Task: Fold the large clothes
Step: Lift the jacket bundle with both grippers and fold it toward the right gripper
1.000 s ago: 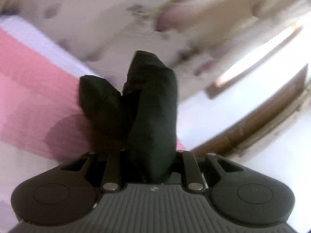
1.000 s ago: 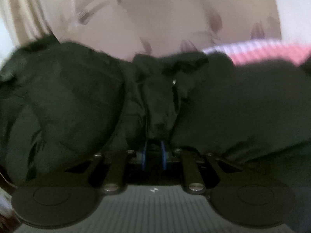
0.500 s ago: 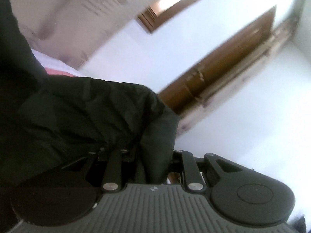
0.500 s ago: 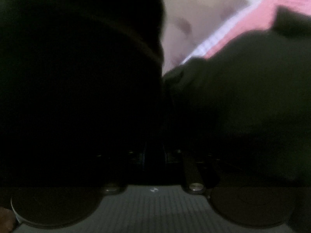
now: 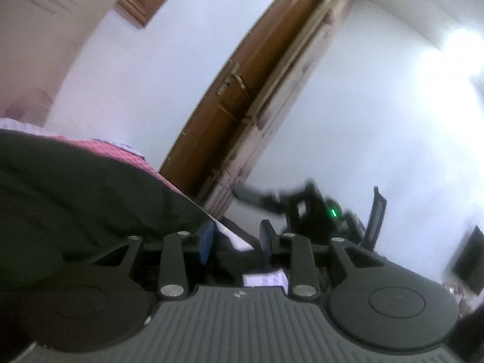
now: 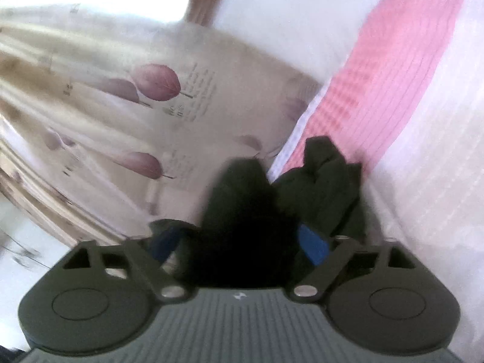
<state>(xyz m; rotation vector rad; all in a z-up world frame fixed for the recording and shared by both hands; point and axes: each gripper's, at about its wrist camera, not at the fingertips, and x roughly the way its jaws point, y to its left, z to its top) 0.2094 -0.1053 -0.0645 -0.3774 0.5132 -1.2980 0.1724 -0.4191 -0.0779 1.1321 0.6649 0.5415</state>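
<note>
The dark green-black garment lies on the pink and white bedspread at the left of the left wrist view. My left gripper is open with nothing between its blue pads, just right of the garment's edge. In the right wrist view a bunched part of the garment sits between the wide-open fingers of my right gripper, and more of it lies on the bedspread beyond. The pads do not press it.
A brown wooden door and white wall stand ahead of the left gripper. A dark device with a green light is at the right. A leaf-print curtain hangs beside the bed in the right wrist view.
Both grippers have opened and let go of the garment. The left gripper has swung right toward the door; the right view has cleared from dark cloth to curtain and bed.
</note>
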